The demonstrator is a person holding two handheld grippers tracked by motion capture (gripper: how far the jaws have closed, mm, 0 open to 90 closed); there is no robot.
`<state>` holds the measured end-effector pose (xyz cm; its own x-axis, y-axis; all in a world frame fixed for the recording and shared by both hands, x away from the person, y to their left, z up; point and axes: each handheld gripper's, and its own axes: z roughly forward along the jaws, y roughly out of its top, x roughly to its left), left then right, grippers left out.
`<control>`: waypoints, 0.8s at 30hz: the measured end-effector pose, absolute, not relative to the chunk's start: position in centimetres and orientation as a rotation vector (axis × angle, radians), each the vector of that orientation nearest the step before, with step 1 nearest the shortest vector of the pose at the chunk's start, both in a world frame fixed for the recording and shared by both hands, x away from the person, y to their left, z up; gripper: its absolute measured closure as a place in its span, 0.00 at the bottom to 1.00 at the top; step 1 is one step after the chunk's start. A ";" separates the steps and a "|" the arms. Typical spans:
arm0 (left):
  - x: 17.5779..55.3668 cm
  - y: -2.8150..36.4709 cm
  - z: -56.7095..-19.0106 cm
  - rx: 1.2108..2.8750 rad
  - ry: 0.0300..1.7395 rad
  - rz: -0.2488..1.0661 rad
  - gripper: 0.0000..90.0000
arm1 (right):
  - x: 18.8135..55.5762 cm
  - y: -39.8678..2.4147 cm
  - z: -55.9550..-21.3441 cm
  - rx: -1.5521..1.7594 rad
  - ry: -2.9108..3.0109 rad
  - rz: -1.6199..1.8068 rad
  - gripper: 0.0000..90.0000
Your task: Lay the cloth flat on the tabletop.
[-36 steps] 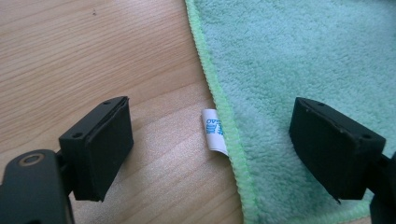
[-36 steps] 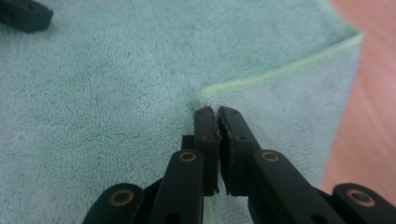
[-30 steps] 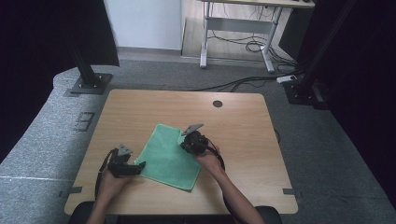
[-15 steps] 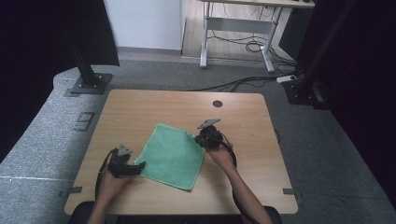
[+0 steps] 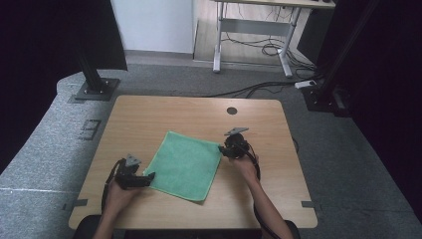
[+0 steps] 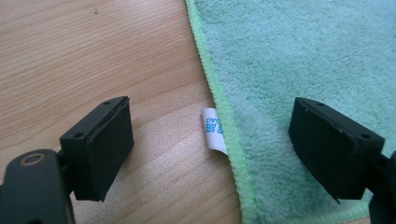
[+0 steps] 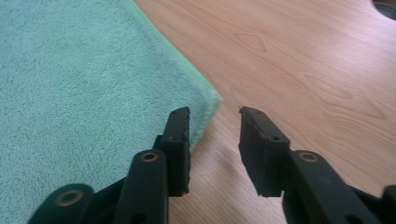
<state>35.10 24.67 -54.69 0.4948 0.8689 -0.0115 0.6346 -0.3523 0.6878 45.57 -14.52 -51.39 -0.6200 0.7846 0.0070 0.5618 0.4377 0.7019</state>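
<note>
Black jaws on the right gripper (image 7: 214, 122) have just been opening, and they stand part-way apart with nothing between them: one jaw hangs over the cloth's hem, the other over bare wood, right by the corner. Over on the other side, the left gripper (image 6: 210, 154) is spread wide, straddling the near-left hem of the green microfibre cloth (image 5: 185, 164), pads clear of the fabric; the white care label (image 6: 214, 129) sticks out from the hem between the jaws.

To do this well, I'd say the right one wants to come low and slide one jaw under that corner before pinching, so it takes a single layer at the hem and not a bunched fold. Left should grab close to its own corner, not mid-edge, so the cloth lifts evenly.

Out from there: the cloth lies flat, spread in the middle of the wooden table (image 5: 164, 117), turned like a diamond. It looks close to square, so no clear long axis; its far corner points toward the table's far-left side, its near corner toward the person's edge.
</note>
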 end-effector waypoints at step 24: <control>35.6 25.9 -54.5 2.092 1.283 0.496 0.17 | 37.4 -11.6 -52.8 1.090 2.457 0.934 0.20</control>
<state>35.63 25.89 -54.51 0.4556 0.8901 -0.0068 0.6546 -0.3298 0.6803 37.38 -11.56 -52.82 -0.6692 0.7431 -0.0063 0.5513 0.5022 0.6662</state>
